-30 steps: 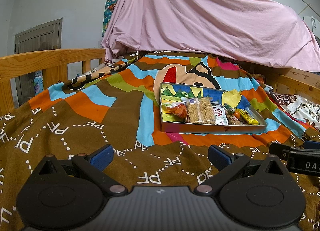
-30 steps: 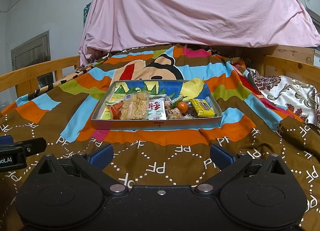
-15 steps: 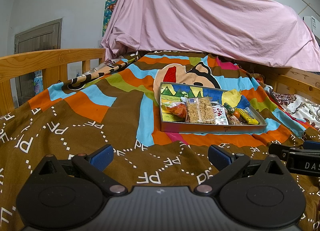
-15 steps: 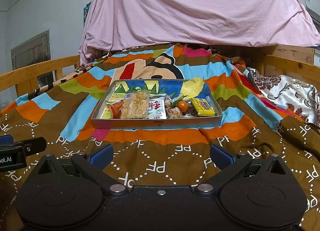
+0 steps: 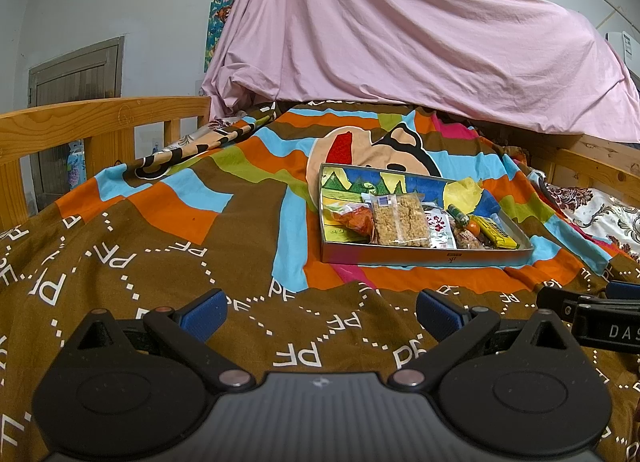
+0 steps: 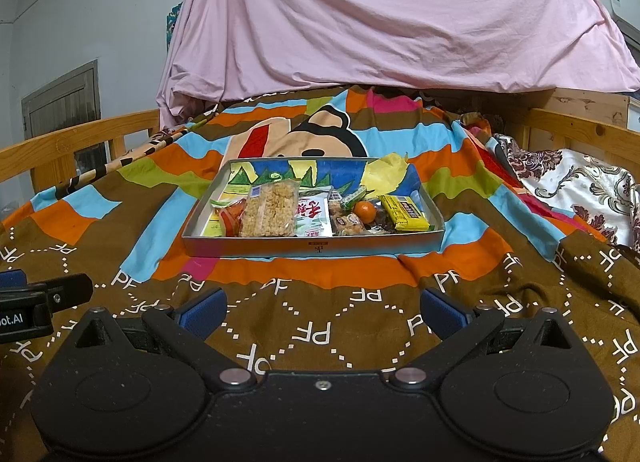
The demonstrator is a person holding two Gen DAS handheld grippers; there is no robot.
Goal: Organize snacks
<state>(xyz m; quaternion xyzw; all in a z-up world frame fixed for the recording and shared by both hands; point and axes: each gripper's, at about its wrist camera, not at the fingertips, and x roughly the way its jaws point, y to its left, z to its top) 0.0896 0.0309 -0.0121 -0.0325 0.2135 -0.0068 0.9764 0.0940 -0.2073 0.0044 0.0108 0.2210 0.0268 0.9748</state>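
A shallow metal tray (image 6: pixel 312 247) (image 5: pixel 424 256) with a colourful printed bottom sits on the bed and holds several snacks: a clear pack of puffed rice bars (image 6: pixel 269 209) (image 5: pixel 400 219), a white and red packet (image 6: pixel 313 217), a small orange (image 6: pixel 365 210), a yellow bar (image 6: pixel 403 213) (image 5: pixel 496 233) and an orange-red bag (image 5: pixel 354 218). My left gripper (image 5: pixel 320 312) is open and empty, low over the blanket, short of the tray. My right gripper (image 6: pixel 322 310) is open and empty, directly in front of the tray.
A striped cartoon blanket (image 6: pixel 320 334) covers the bed. Wooden rails run along the left (image 5: pixel 80 122) and right (image 6: pixel 580 134). A pink sheet (image 6: pixel 380 14) drapes over the far end. A floral cloth (image 6: pixel 580 186) lies at the right.
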